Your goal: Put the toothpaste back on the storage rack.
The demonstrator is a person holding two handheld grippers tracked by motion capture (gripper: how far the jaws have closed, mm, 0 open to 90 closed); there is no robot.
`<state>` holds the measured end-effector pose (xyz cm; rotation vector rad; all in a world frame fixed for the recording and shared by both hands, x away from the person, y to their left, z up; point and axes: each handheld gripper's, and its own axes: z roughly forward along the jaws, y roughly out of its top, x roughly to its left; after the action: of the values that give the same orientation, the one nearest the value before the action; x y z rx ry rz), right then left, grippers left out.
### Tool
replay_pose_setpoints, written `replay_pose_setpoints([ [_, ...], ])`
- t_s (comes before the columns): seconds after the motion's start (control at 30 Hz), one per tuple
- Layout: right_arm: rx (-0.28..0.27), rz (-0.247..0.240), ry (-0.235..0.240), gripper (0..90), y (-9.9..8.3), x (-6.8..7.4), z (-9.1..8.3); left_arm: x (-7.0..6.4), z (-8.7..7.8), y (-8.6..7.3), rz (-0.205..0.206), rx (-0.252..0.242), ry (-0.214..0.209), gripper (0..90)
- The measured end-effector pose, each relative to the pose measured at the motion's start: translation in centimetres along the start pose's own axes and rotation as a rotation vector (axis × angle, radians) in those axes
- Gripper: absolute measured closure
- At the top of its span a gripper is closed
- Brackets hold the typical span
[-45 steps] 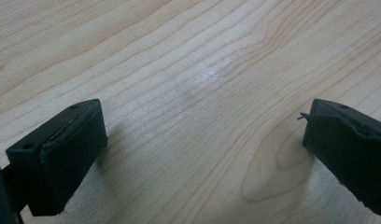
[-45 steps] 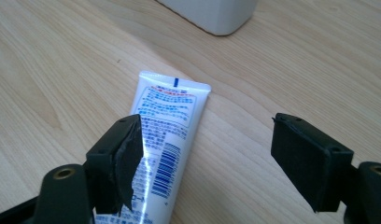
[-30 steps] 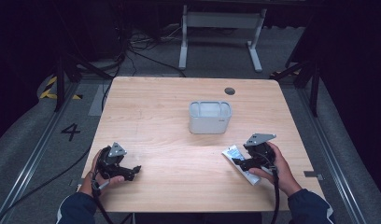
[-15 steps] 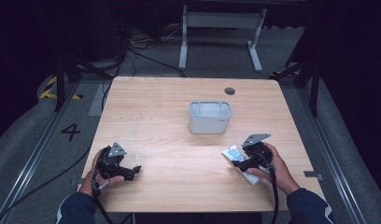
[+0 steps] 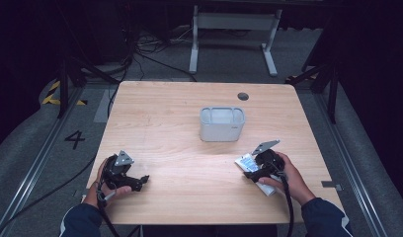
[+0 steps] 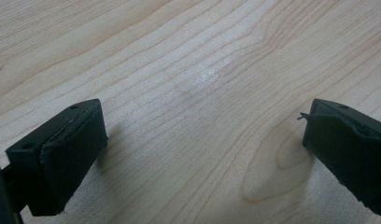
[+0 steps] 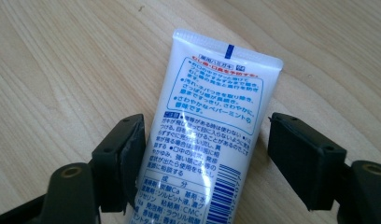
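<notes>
Tabletop (image 5: 165,118): light wooden top with rounded corners, plain grain in both gripper views; a small dark round hole (image 5: 243,96) sits near its far edge, right of the middle.
Grey container (image 5: 222,123): a rectangular open-topped tub with rounded corners, standing upright a little right of the tabletop's centre, nearer the far edge than the near one, well apart from both grippers.
Person: both forearms in dark blue sleeves come in over the near edge; the left hand (image 5: 106,183) is near the near-left corner, the right hand (image 5: 288,178) near the near-right corner.
Right gripper (image 5: 252,168): held low over the tabletop toward the near-right corner, its grey plate tilted up; in the right gripper view (image 7: 205,158) its jaws are spread with the tube between them, the left pad just beside or touching the tube's edge, the right pad clearly apart from it.
Left gripper (image 5: 140,180): resting by the near-left corner, jaws pointing toward the table's middle; in the left gripper view (image 6: 202,140) the jaws stand wide apart over bare wood.
Toothpaste tube (image 7: 205,126): white with blue and red print and a barcode, lying flat on the tabletop near the near-right corner (image 5: 247,162), crimped flat end pointing away from the right gripper.
</notes>
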<state>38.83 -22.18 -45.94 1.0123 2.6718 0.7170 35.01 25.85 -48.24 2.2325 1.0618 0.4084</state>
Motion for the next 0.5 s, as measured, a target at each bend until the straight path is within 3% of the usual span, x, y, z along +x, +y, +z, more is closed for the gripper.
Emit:
replay_pose_setpoints([
  [0.5,0.043,0.002,0.016,31.8,1.1,-0.2,0.4,0.0,0.0,0.0,-0.007,0.001,-0.008,0.1],
])
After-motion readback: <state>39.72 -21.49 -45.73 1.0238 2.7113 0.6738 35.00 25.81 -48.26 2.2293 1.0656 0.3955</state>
